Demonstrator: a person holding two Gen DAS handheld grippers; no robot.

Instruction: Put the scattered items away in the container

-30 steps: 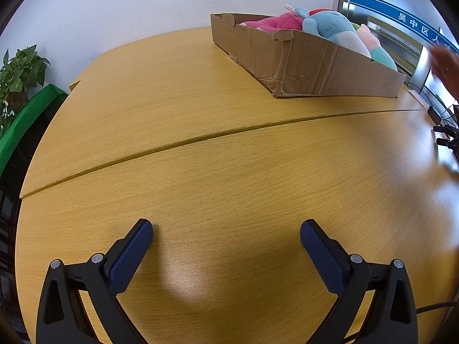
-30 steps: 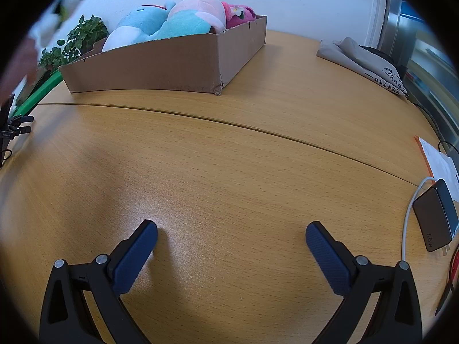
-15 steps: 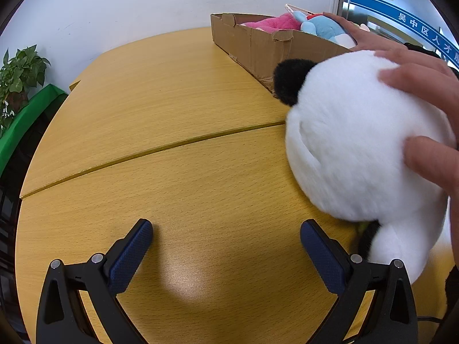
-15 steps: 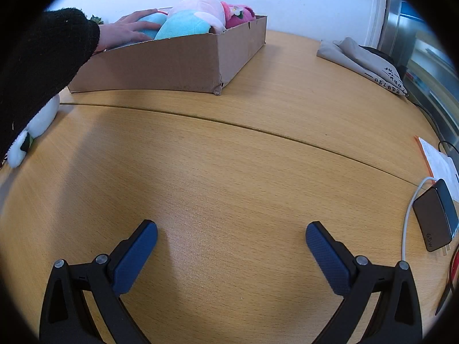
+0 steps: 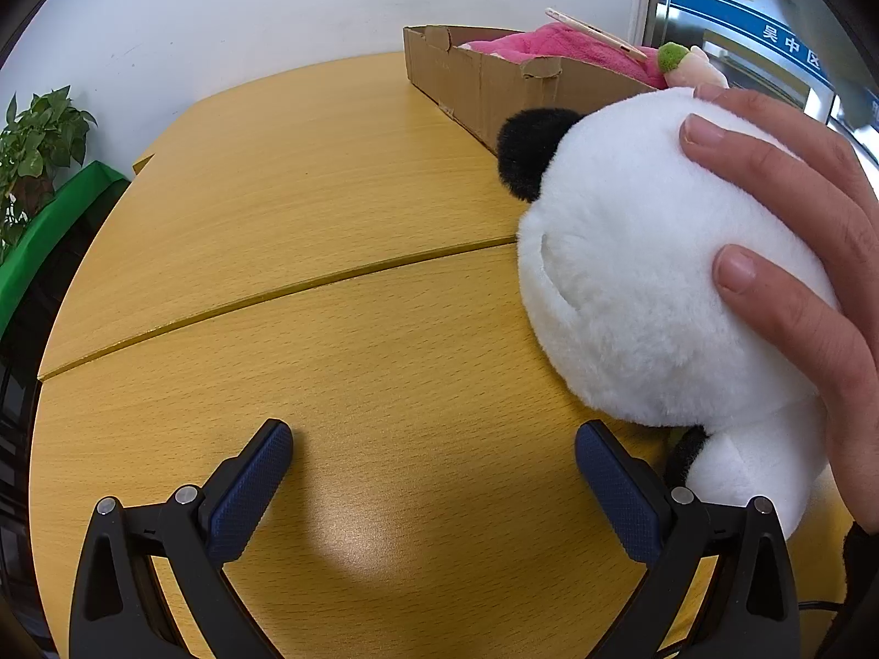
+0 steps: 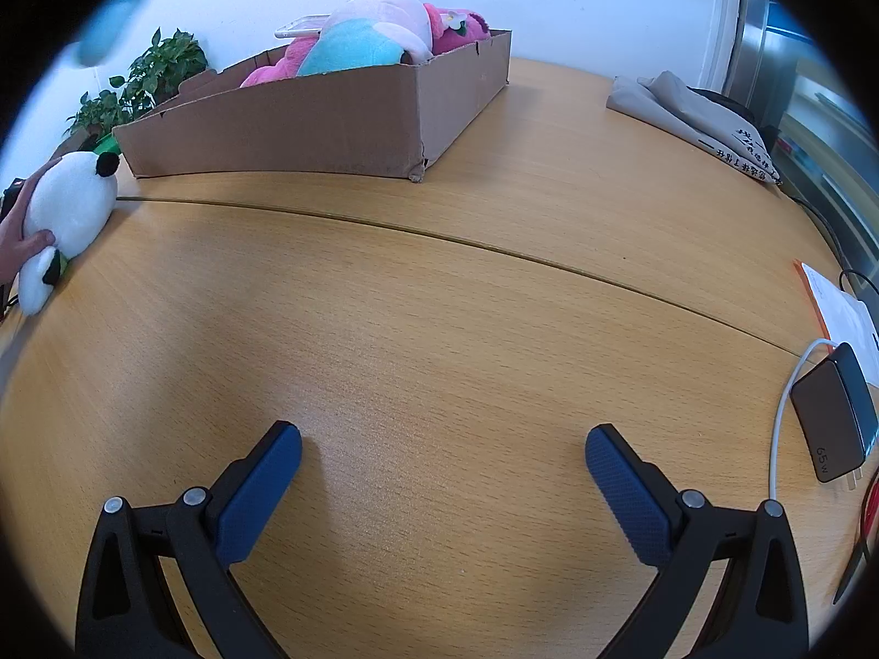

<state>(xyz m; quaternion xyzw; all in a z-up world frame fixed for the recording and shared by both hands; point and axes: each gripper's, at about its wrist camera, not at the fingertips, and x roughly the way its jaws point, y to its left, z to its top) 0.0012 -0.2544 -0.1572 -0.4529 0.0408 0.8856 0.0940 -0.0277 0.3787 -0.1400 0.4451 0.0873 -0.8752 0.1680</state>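
Two grippers rest low over the table [image 5: 340,208], both with jaws spread wide and nothing between the blue pads. Left gripper [image 5: 434,456]: its right finger [image 5: 615,489] sits just beside a panda [image 5: 648,274] plush, which lies on the table at the right of that view. A bare hand [image 5: 813,252] is pressed on the panda's white head from the right — fingertips on the fur, one black ear pointing toward the box [image 5: 483,93]. The panda's lower body and a dark limb show close behind the finger; whether they touch it cannot be told.

Right gripper [image 6: 442,458]: over bare tabletop, well apart from everything. In its view the panda lies at the far left edge, outside the box and near its left corner.

The box — open-topped cardboard, walls creased — stands on the far half of the table, beyond the seam. Inside it: a pink plush [image 6: 456,27], a pale blue-and-pink plush [image 6: 368,38], and a phone [image 6: 299,27] lying atop them.

Other items noted: a grey bag [image 6: 697,115] at far right, a charger [image 6: 832,425] with white cable at the right edge, papers [image 6: 840,318] behind it, and a plant [image 5: 33,137] by the wall.
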